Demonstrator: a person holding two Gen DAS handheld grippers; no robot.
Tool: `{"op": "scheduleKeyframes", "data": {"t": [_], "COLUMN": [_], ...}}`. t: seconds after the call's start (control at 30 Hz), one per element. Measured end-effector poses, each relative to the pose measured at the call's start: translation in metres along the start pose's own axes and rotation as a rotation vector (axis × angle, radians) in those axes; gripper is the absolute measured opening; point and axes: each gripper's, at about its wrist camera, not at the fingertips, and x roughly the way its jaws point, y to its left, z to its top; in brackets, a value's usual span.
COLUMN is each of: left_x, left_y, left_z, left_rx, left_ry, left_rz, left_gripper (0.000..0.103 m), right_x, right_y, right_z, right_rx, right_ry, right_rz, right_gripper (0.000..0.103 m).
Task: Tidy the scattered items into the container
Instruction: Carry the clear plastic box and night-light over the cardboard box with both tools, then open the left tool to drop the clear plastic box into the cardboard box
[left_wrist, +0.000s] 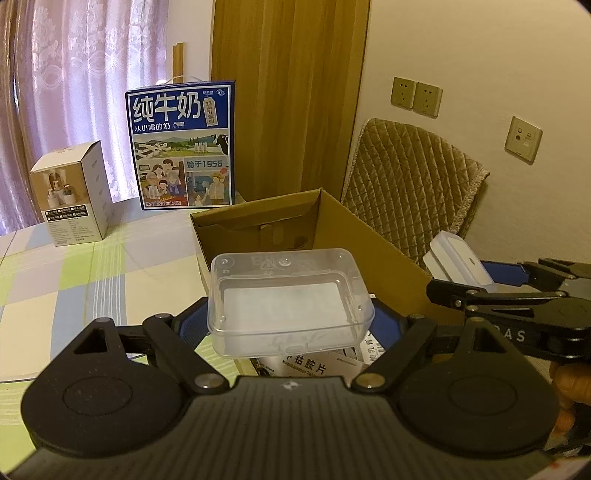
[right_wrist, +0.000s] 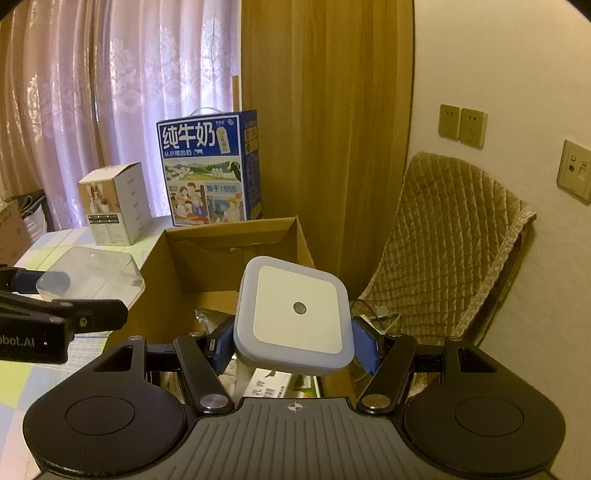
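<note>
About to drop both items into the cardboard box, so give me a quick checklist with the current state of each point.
1. Left gripper clamped on the clear case: ok, the pads press on both its sides.
2. Right gripper clamped on the night light: ok, held between the blue pads.
3. Cardboard box open: ok, top open, flaps out of the way.
4. Room inside the box: ok, packets lie on the bottom but space remains.
5. Both items over the opening: cannot tell; the case looks near the box's left wall.
6. Grippers apart from each other: ok, a gap shows between them.
</note>
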Motion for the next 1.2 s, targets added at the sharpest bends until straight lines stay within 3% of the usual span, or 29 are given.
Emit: {"op": "scheduleKeyframes", "data": {"t": [1.2], "left_x": [0.043], "left_y": [0.007], "left_z": [0.013], "left_rx": [-0.027], "left_ry": [0.035], "left_rz": [-0.042], "left_gripper": [0.086], "right_x": [0.032], "right_y": [0.005], "right_z": [0.007], "right_rx": [-0.03], "right_ry": [0.027], "right_rz": [0.004], "right_gripper": [0.062]}}
